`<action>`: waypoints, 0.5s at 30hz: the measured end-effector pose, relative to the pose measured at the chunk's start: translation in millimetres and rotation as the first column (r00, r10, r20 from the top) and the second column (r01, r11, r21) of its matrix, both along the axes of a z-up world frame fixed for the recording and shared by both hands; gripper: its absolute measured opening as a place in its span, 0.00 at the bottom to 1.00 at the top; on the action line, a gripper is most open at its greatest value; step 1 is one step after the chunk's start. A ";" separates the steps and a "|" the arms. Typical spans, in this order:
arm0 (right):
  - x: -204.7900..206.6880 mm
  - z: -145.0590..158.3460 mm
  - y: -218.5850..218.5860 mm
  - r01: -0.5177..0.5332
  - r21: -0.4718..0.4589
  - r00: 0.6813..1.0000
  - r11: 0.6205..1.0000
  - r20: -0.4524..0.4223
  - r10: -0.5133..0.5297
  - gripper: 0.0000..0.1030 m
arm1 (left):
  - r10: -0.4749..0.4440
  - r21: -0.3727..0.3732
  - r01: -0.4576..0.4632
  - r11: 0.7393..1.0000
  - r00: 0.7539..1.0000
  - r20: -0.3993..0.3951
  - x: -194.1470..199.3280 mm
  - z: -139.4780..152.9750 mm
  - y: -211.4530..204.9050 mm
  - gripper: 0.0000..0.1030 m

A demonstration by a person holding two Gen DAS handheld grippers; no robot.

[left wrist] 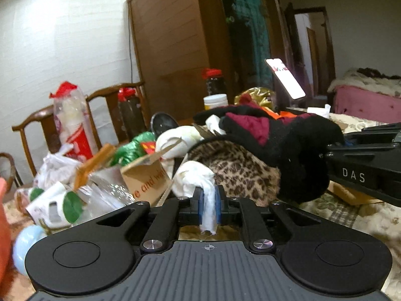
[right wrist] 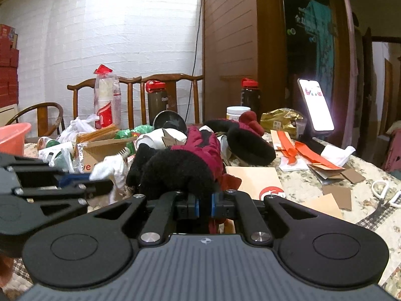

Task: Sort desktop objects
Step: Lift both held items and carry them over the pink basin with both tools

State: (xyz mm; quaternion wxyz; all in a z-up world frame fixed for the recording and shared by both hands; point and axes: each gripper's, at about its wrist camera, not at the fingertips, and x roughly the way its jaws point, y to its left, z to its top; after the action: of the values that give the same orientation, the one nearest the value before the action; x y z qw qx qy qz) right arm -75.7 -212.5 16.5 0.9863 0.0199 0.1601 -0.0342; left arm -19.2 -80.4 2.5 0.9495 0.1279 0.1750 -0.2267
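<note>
A white cloth [left wrist: 209,195] is clamped in the left tool [left wrist: 210,200]; a black-and-maroon fleece garment [right wrist: 180,168] is gripped by the right tool [right wrist: 205,204], above the cluttered bench [right wrist: 371,215].

Colours on the counter
White rag [left wrist: 209,195] between blue pads [left wrist: 218,207]; black-and-maroon glove [right wrist: 185,160]; leopard-print fabric [left wrist: 240,173]; orange strips [right wrist: 308,153]; gold bag [right wrist: 280,120]; pink basin [right wrist: 13,135]; floral-and-plaid cloth [right wrist: 371,215].
</note>
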 end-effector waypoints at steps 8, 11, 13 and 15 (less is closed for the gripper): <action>-3.9 10.1 -6.8 0.016 0.017 0.999 1.000 0.035 -0.017 0.09 | 0.016 -0.049 -0.012 0.999 0.997 0.081 -3.9 28.8 13.9 0.04; -6.5 19.3 -5.0 0.010 0.021 0.998 1.000 0.060 -0.011 0.09 | 0.029 -0.055 -0.022 0.998 0.993 0.113 -6.2 42.8 21.4 0.04; -7.4 24.7 -3.4 0.006 0.017 0.997 1.000 0.073 -0.007 0.09 | 0.039 -0.056 -0.032 0.998 0.991 0.131 -8.0 50.2 25.8 0.04; -7.6 29.8 -2.2 0.003 0.018 0.996 1.000 0.087 -0.004 0.09 | 0.047 -0.059 -0.038 0.998 0.988 0.144 -9.6 57.4 30.4 0.04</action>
State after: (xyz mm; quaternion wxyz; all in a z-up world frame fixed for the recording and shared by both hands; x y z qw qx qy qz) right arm -83.3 -214.7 46.2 0.9921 0.0305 0.1174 -0.0335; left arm -28.8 -50.1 59.9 0.9676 0.1137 0.1015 -0.2012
